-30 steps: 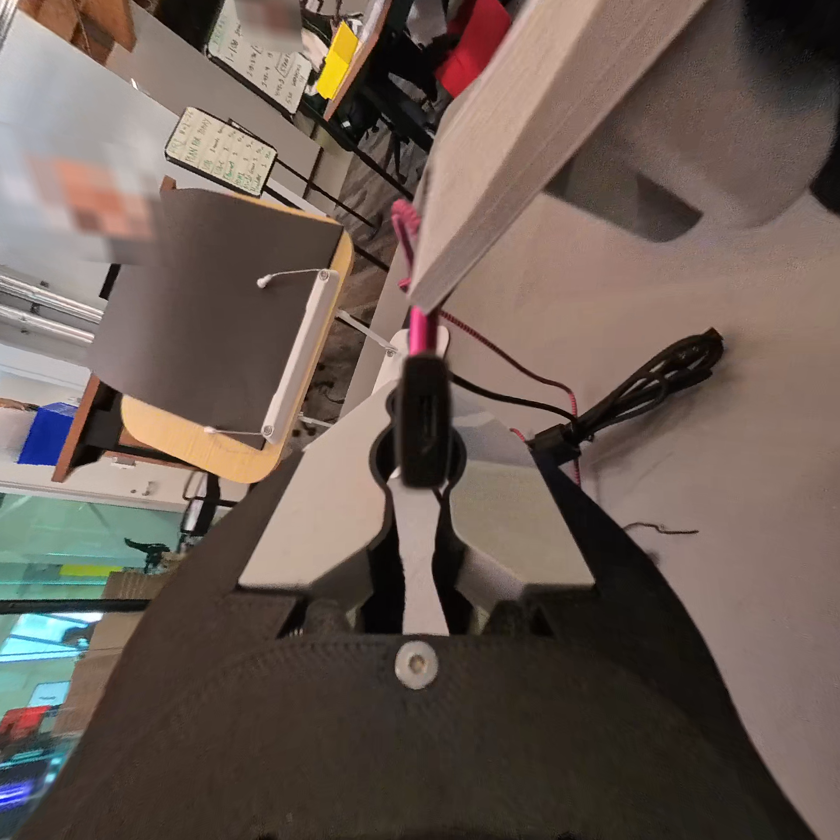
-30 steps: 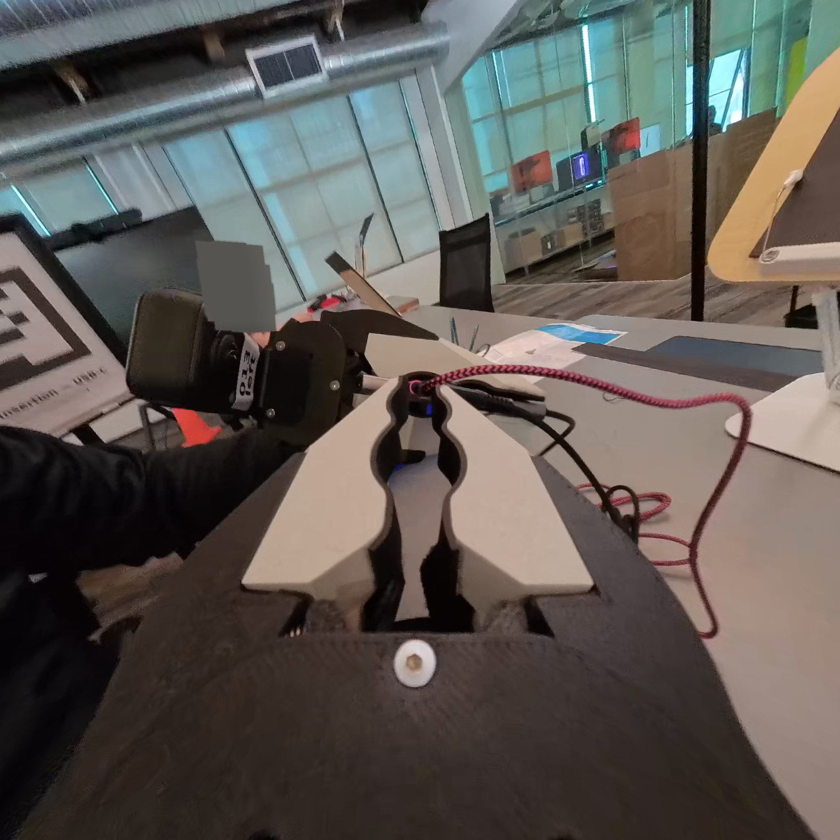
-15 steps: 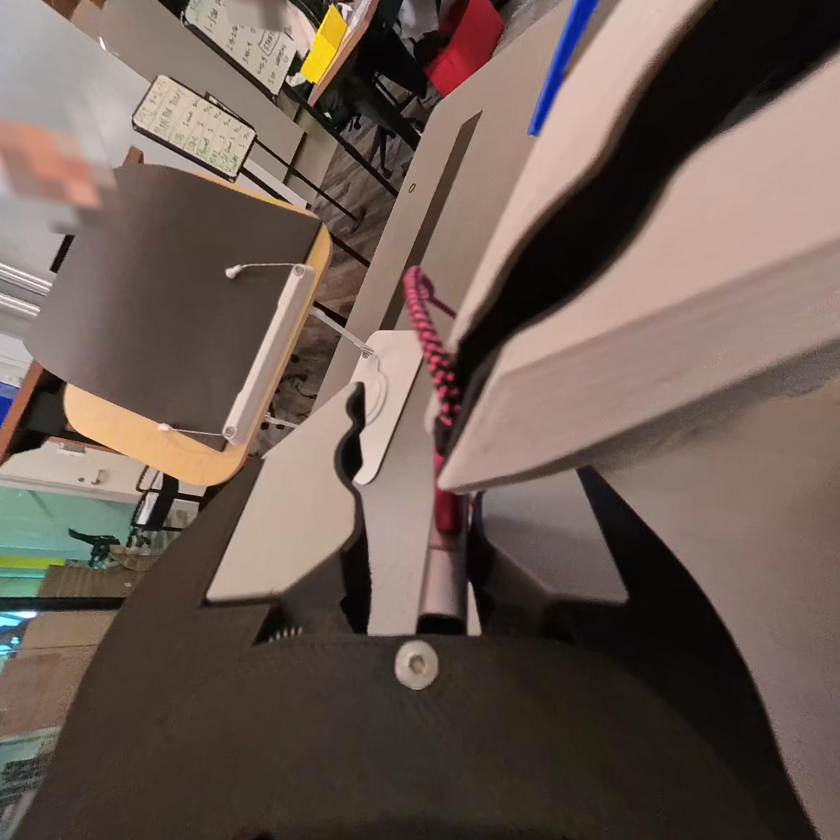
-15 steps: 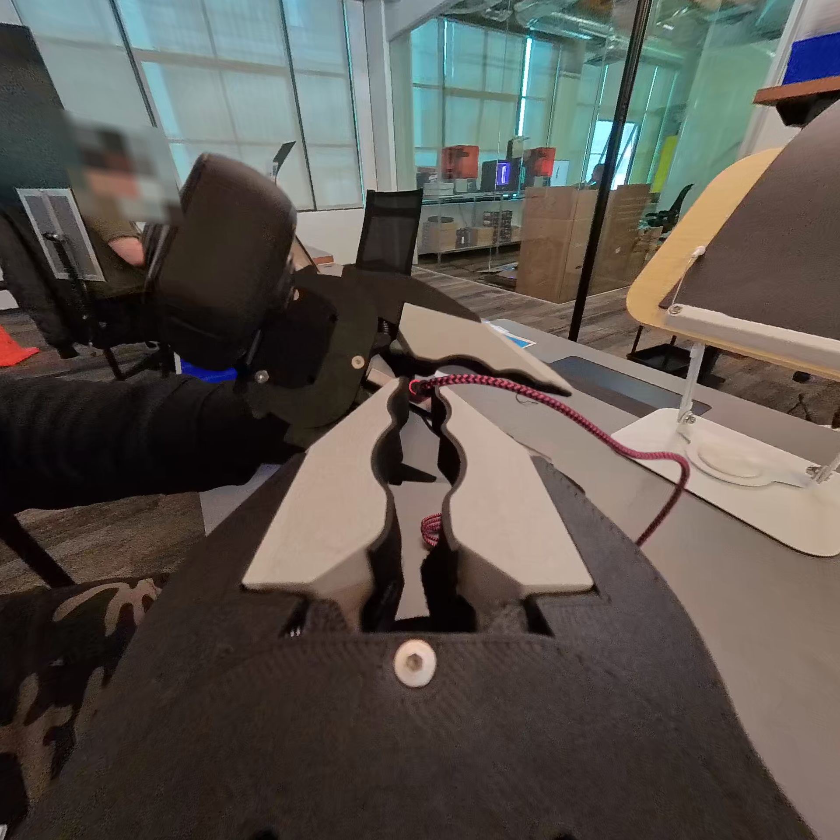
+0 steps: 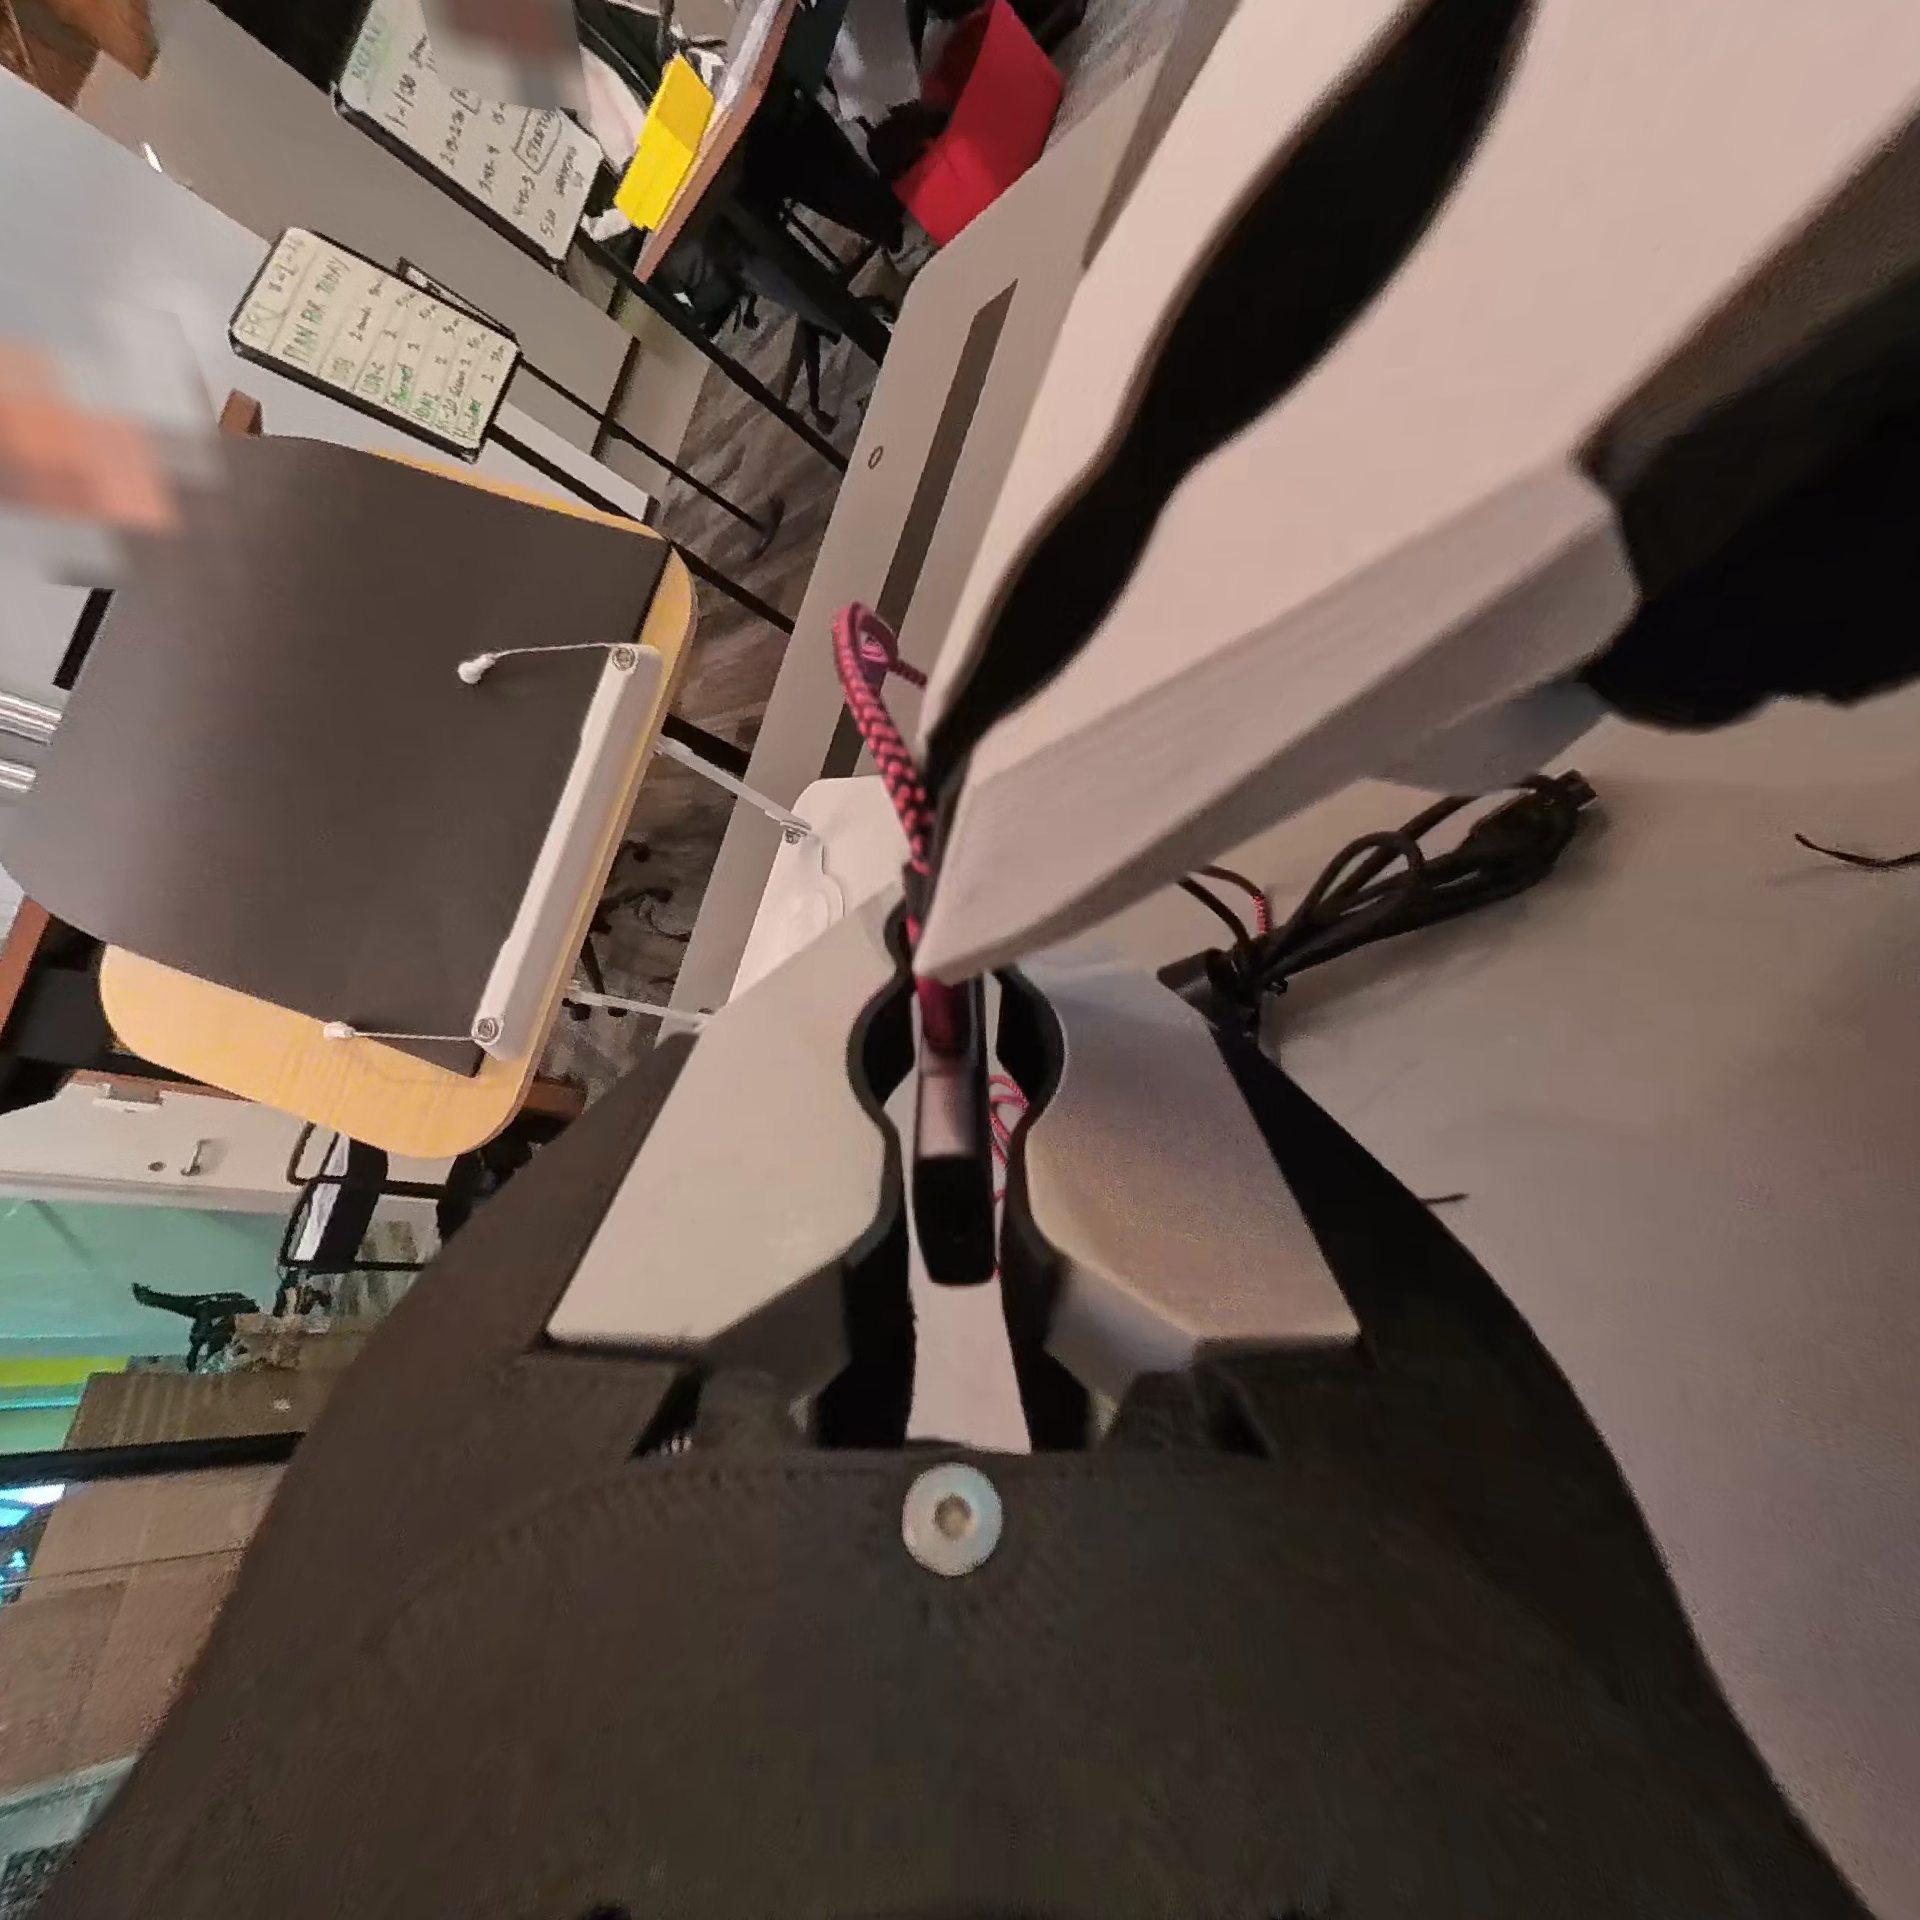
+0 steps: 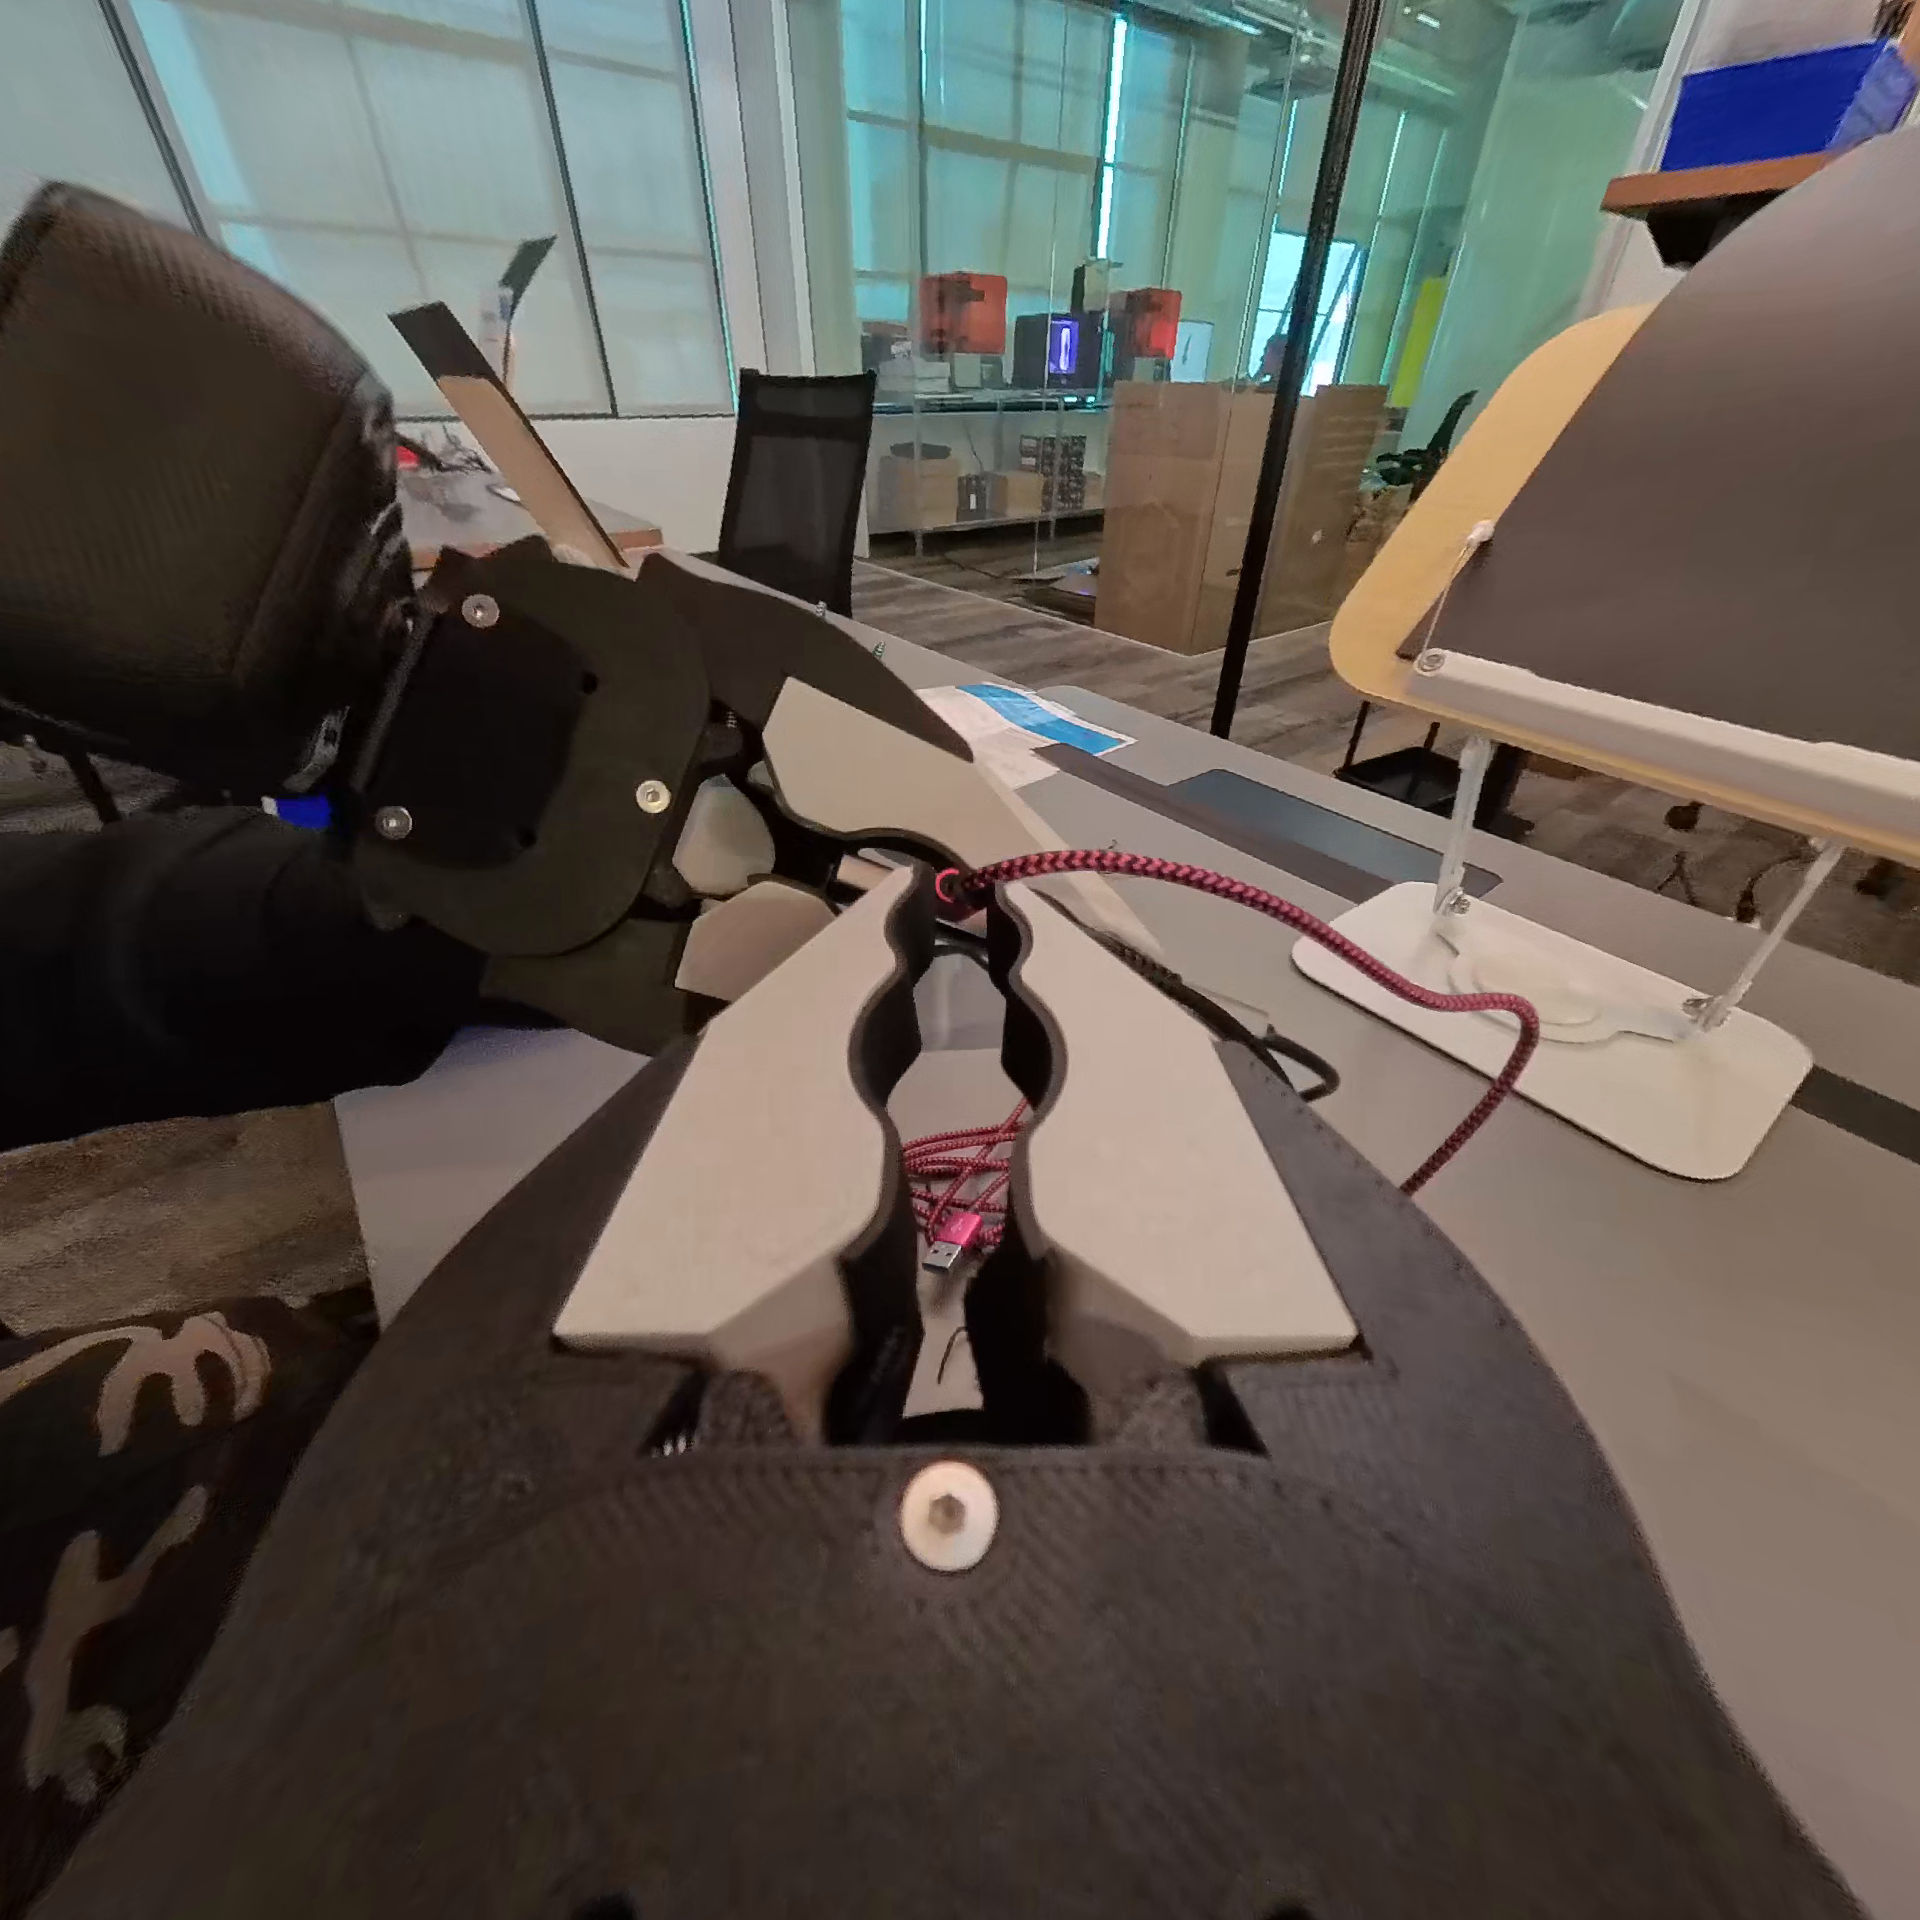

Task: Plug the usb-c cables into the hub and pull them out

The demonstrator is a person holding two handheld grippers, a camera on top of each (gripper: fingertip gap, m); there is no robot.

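My left gripper (image 5: pixel 951 997) is shut on a slim dark hub (image 5: pixel 951 1205), seen edge-on between its fingers. My right gripper (image 6: pixel 954 891) is shut on the pink plug (image 6: pixel 951 888) of a pink braided cable (image 6: pixel 1351 956). It reaches in from the upper right of the left wrist view (image 5: pixel 930 753). There the pink plug (image 5: pixel 940 1023) sits against the hub's end; I cannot tell how deep it is. The cable's coil (image 6: pixel 956 1164) and silver plug (image 6: pixel 951 1242) lie on the grey table (image 6: pixel 1558 1351). The left gripper (image 6: pixel 873 852) comes from the left in a gloved hand.
A white stand (image 6: pixel 1558 1039) holding a tan board with a dark sheet (image 5: pixel 343 748) is on the table behind the grippers. A bundled black cable (image 5: pixel 1403 873) lies on the table. Papers (image 6: pixel 1039 717) and a black chair (image 6: pixel 795 468) are farther back. My hands' fingertips stand some 6 cm from each other.
The right gripper has closed in on the left gripper with the pink plug. The hub now sits deeper between the left fingers than a second ago. Both views have tilted.
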